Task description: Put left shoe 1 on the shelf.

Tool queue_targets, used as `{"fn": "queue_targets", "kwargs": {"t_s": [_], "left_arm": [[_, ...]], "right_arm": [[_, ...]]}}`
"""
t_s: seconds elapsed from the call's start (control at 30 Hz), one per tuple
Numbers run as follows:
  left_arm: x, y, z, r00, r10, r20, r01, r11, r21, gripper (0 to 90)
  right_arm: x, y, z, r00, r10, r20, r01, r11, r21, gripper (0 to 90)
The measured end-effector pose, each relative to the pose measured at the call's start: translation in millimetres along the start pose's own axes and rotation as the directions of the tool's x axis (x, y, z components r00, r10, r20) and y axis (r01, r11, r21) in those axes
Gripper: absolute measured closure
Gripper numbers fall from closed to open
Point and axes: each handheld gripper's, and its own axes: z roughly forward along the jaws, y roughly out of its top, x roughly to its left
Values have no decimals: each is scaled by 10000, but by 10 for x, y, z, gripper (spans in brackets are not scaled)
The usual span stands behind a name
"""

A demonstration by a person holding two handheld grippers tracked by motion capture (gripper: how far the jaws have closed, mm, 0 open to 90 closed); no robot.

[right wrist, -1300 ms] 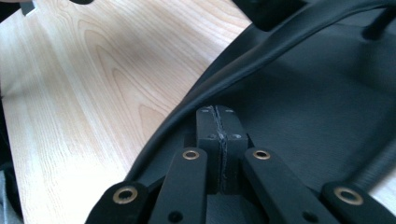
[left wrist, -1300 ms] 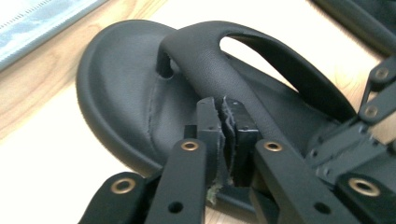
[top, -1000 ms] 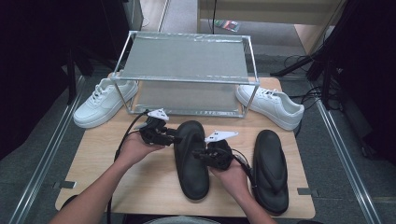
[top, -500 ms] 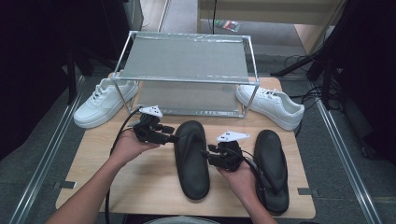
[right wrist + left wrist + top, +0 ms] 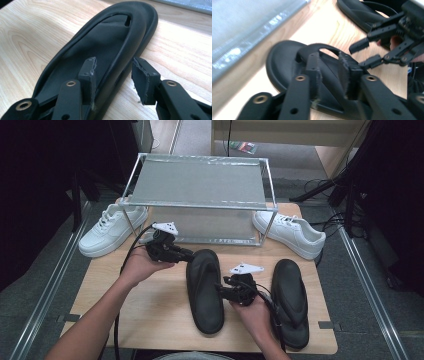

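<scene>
Left gripper (image 5: 329, 72) has just clamped down on the strap of the black sandal (image 5: 204, 290) mid-table for a lift, while the right gripper (image 5: 113, 80) has been opening, straddling the sandal's side rim without squeezing.

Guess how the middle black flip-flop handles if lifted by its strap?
Probably light: the flip-flop looks like one moulded foam piece. The thin strap will likely flex, so the heel may sag. Flat sole on the table: should slide, not roll.
</scene>
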Motion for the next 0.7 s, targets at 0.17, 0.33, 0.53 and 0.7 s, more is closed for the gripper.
{"fn": "queue_targets", "kwargs": {"t_s": [0.17,0.33,0.53,0.7], "left_arm": [[63,222,-94,9974,484,-531,-473,9986,222,873],[199,386,-187,9986,392,-366,-396,9992,-102,889],[339,576,-274,9971,455,-615,-466,9988,-163,898],[426,830,-442,9916,697,-1086,-758,9957,-527,894]], "right_arm": [[12,-19,66,9998,-54,198,49,9998,215,568],[-2,-13,120,9998,53,178,-58,9996,273,573],[-13,4,168,9996,210,167,-215,9993,307,586],[-19,11,183,9995,280,162,-284,9993,259,603]]}}
